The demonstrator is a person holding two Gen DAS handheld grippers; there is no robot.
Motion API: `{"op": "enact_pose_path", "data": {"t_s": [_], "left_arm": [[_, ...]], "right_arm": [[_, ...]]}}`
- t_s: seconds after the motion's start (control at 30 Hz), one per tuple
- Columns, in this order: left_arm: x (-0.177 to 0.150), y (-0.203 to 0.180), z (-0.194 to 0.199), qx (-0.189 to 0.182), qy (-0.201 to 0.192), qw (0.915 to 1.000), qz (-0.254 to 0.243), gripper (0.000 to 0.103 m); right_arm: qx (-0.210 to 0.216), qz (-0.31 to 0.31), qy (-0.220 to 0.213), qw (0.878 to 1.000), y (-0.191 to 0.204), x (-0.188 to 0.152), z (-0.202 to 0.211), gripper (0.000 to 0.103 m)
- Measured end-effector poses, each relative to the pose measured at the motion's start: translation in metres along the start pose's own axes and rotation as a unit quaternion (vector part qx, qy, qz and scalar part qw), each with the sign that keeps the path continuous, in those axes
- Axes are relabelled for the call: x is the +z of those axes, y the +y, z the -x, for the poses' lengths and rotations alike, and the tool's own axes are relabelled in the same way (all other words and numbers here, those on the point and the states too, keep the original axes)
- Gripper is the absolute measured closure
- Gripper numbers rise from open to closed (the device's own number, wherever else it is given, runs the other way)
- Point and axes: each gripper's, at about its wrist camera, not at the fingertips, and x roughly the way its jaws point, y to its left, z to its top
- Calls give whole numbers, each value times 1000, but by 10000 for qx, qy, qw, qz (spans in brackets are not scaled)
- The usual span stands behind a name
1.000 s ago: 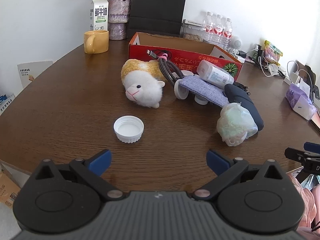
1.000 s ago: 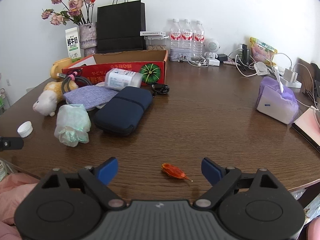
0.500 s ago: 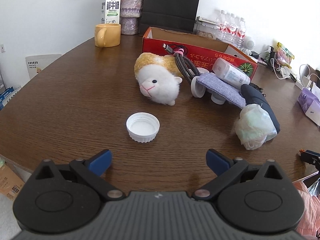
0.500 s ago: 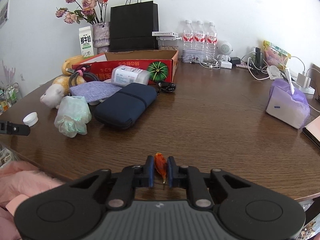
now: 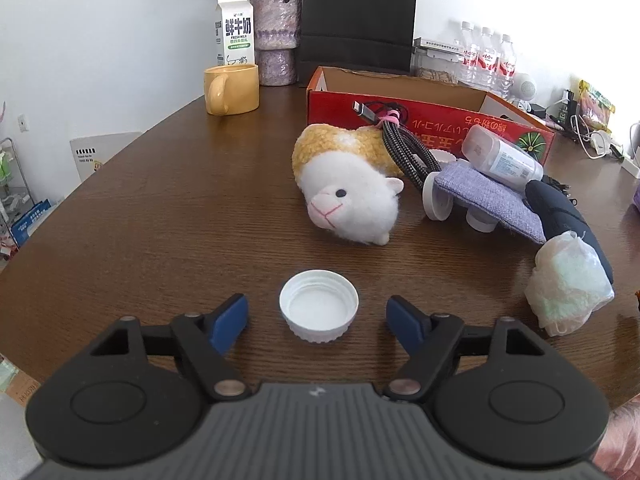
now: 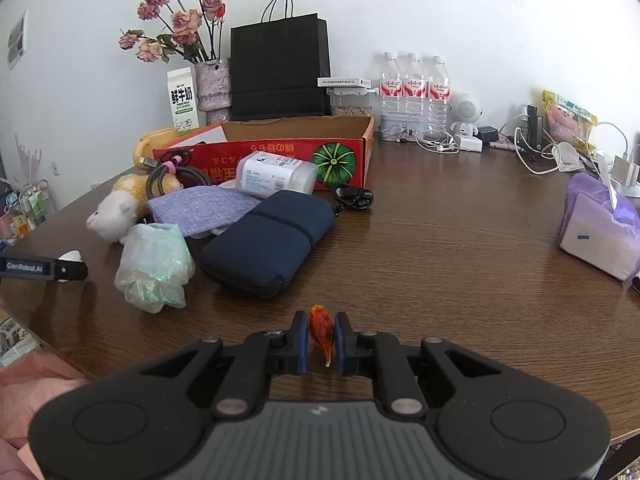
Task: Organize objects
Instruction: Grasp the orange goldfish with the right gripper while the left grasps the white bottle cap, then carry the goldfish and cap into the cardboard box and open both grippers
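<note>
Orange candy (image 6: pixel 321 330) — lengthwise between gripper fingers

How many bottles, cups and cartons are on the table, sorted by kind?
Water bottles: 3
White pill bottle: 1
Yellow mug: 1
Milk carton: 1
Total: 6

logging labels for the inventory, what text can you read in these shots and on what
"鲜牛奶" and "FRESH MILK": milk carton.
"GenRobot.AI": left hand-held gripper.
Red cardboard box: upside-down print, not readable.
White bottle and water bottles: labels too small to read.
</note>
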Motion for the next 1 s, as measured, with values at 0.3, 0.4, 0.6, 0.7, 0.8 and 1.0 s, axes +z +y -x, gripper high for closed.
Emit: {"op": "enact_pose_path", "data": {"t_s": [0.3,0.4,0.6,0.7,0.8,1.0], "left_arm": [[9,3,8,-70,-236,9997,-14,62],[20,4,13,-97,-420,9991,-4,62],[55,-4,15,-221,-858,9960,-92,62],[75,-11,10,-318,-1047,9939,-156,62],[94,-21,3,-417,-1229,9912,-259,62],[135,-47,-20,-591,-1533,9856,-399,62]], "right_arm": [[94,22,-166,9998,6,16,-8,90],[101,44,-253,9996,6,26,-12,90],[111,189,-544,9983,9,56,-25,90],[134,283,-700,9971,12,74,-34,90],[163,367,-858,9955,16,94,-46,90],[338,484,-1160,9915,31,136,-77,90]]}}
